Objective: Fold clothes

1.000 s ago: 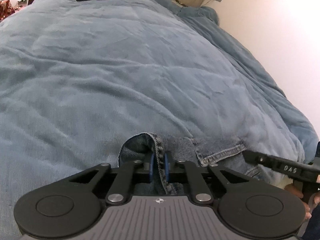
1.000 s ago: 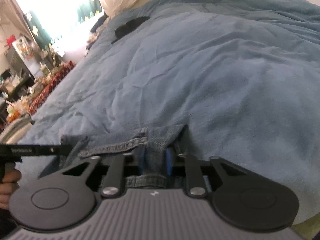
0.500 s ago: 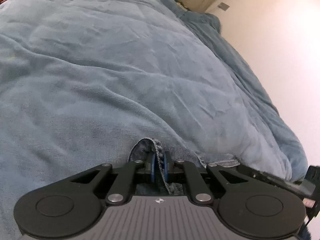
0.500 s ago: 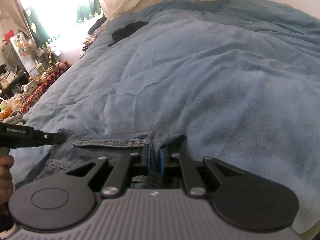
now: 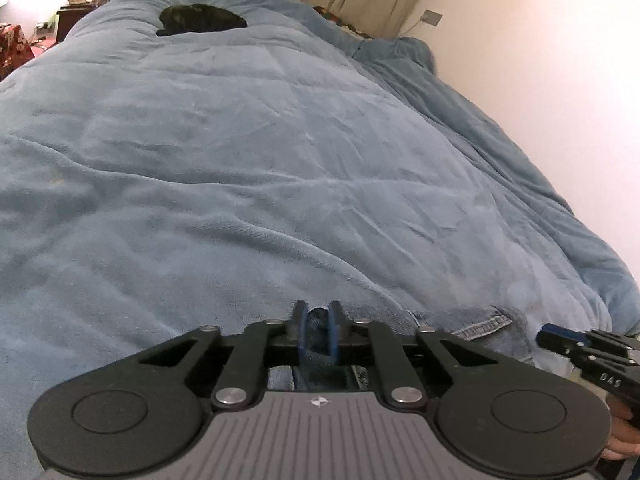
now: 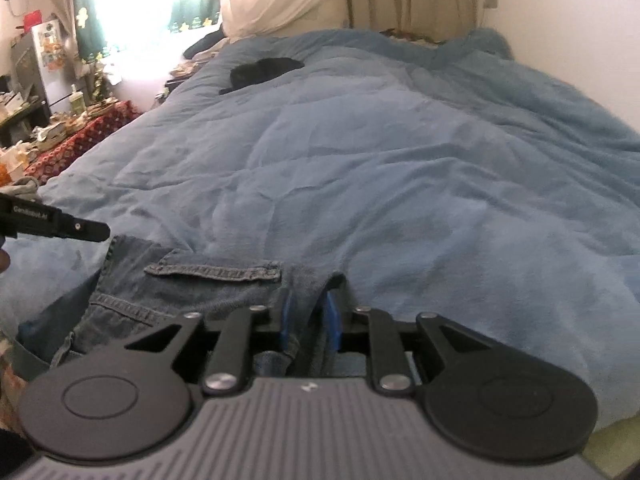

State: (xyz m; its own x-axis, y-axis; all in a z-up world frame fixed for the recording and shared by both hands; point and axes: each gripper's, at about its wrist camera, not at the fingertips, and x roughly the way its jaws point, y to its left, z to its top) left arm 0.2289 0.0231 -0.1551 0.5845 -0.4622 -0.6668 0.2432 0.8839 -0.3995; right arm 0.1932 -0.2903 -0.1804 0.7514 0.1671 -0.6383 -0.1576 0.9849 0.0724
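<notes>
- Pinching denim between its blue pads, the left gripper (image 5: pixel 318 330) holds the jeans (image 6: pixel 192 292) at the near edge of the blanket-covered bed (image 6: pixel 400 168).
- The right gripper (image 6: pixel 310 318) likewise clamps a denim fold.
- Its side reads "DAS"; the left gripper's side lettering is blurred.

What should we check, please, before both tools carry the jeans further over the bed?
1. Left tool shut on jeans: ok, denim sits between its pads.
2. Right tool shut on jeans: ok, though its pads look less tightly closed.
3. Blue blanket ahead free of obstacles: ok; only a black garment at the far end.
4. Tools apart from each other: ok.
5. Rest of jeans hanging free: cannot tell, hidden below the views.
</notes>
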